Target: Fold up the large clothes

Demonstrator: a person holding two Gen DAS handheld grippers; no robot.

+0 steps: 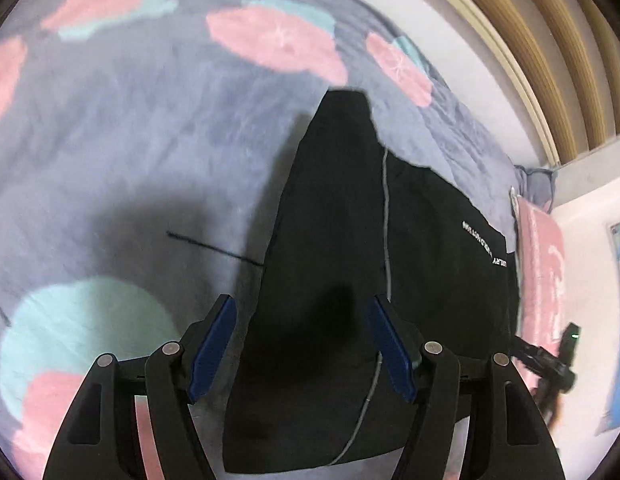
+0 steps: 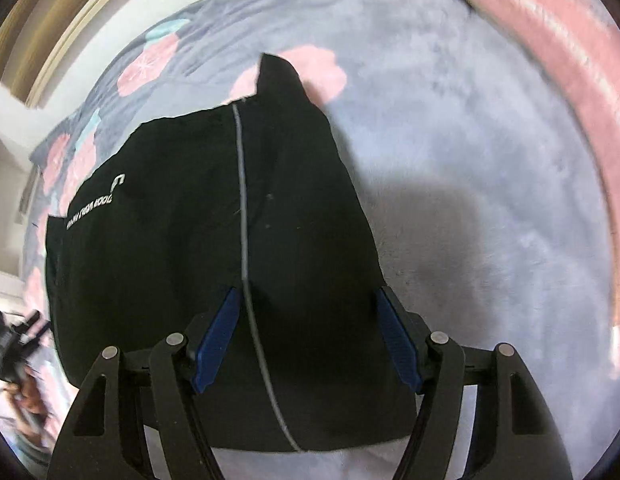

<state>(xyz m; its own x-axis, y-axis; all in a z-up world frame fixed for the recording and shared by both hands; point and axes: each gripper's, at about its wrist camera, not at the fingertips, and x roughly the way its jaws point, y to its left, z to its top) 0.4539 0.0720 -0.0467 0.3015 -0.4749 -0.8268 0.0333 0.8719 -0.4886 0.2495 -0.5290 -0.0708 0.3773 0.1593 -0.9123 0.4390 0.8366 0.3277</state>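
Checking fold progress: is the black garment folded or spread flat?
Partly folded. The black garment lies on the blanket as a compact layered shape, one panel overlapping along the grey stripe. Both grippers' jaws are open above it.

Grey floral blanket (image 1: 130,140) beside wooden slats (image 1: 549,40).

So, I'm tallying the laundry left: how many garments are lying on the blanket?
1: a black garment with a grey stripe, partly folded on the flowered blanket, below both open grippers. Others may lie out of view.
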